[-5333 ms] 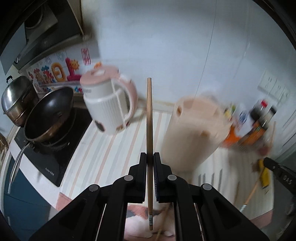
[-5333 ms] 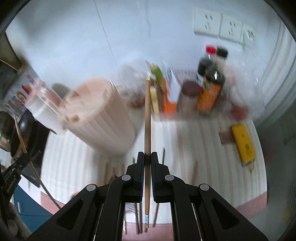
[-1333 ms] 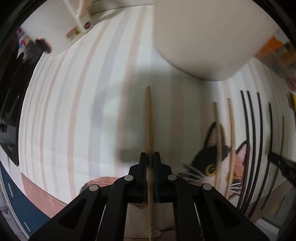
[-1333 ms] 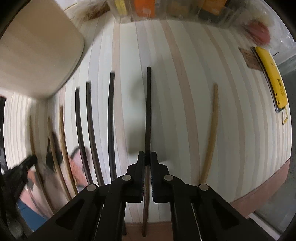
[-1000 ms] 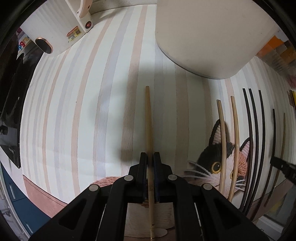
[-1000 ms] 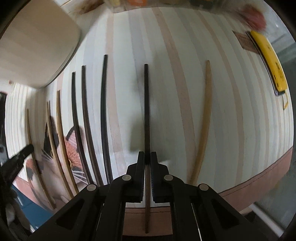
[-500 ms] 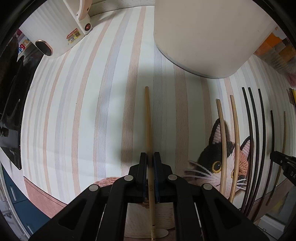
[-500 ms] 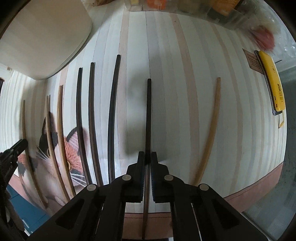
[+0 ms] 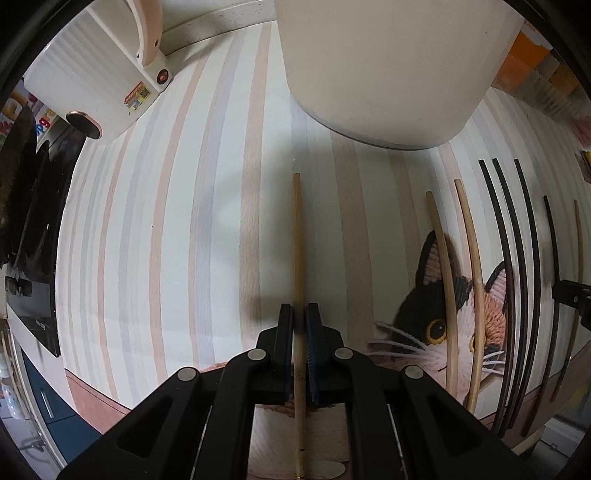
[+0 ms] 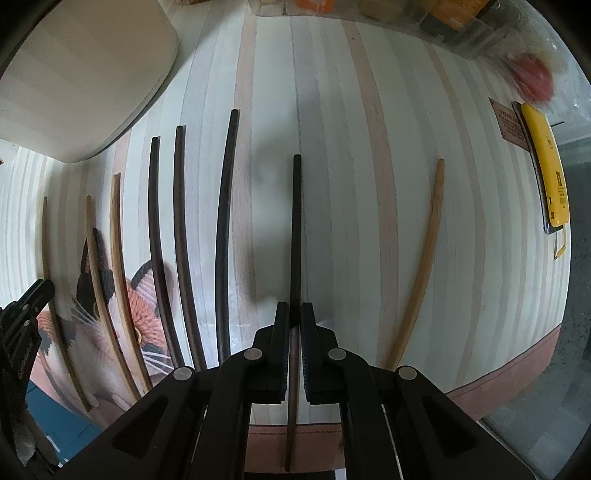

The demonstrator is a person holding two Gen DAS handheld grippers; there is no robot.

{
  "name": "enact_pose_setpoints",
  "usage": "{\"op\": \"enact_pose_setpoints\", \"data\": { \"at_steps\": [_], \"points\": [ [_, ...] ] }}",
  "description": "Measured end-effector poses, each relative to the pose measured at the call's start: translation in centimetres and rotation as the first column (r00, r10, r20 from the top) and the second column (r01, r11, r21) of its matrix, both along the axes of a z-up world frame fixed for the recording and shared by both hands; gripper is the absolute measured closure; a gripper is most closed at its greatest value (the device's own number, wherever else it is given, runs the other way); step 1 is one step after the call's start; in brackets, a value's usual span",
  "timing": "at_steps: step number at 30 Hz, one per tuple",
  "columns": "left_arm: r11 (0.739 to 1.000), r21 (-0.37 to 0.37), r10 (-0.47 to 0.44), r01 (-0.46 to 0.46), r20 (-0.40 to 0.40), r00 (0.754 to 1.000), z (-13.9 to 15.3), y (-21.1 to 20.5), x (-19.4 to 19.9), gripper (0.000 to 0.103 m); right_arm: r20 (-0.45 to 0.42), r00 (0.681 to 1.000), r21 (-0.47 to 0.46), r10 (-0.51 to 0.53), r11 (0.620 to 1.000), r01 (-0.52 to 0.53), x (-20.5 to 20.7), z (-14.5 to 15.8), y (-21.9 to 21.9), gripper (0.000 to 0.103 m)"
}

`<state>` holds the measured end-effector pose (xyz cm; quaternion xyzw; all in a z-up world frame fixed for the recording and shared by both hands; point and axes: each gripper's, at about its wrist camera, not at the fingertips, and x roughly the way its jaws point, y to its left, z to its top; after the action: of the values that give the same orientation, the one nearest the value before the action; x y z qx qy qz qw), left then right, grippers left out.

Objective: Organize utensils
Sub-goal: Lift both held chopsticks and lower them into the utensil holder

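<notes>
Left tongs [image 9: 299, 325] closing tight on a light wooden chopstick [image 9: 297, 236], stick running straight ahead between the fingers, lying low along the striped mat [image 9: 177, 206] covering the table. Right tongs [image 10: 291, 321] pinching a dark chopstick [image 10: 296, 229] the same way, jaws nearly together, tip pointing forward over the stripes. Lying between the two: a pair of pale chopsticks [image 9: 458, 280] crossing the cat picture [image 9: 436, 317] on the mat, then three dark chopsticks [image 10: 188, 236] side by side, roughly parallel. Sitting apart on the far right of the right-wrist view, one brown chopstick [image 10: 424, 258], well clear of the held dark one. Standing just beyond the sticks, a big cream tub [image 9: 388, 66]; contents not showing, only wall and base in view. Sitting to its left, a white ribbed kettle [image 9: 92, 66] with pink handle. Showing blurred at the back right, a clear container of bottles and packets [image 10: 454, 18]; contents too smeared to name. Resting near the right mat edge, a yellow tool [image 10: 546, 162].
</notes>
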<state>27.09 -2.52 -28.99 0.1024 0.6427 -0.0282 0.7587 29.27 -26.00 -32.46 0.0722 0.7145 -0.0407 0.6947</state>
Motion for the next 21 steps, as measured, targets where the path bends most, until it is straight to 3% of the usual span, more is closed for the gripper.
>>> {"op": "enact_pose_setpoints", "data": {
  "at_steps": [9, 21],
  "points": [
    [0.999, -0.031, 0.04, -0.04, 0.004, 0.999, 0.1, 1.0, -0.2, 0.099, 0.053, 0.997, -0.007, -0.057, 0.998, 0.057, -0.7, 0.1, 0.8, 0.097],
    [0.999, -0.034, 0.017, -0.013, 0.102, 0.995, 3.6, 1.0, -1.9, 0.099, 0.164, 0.983, -0.003, -0.078, 0.997, 0.08, -2.5, 4.2, 0.0, 0.098]
  ]
}}
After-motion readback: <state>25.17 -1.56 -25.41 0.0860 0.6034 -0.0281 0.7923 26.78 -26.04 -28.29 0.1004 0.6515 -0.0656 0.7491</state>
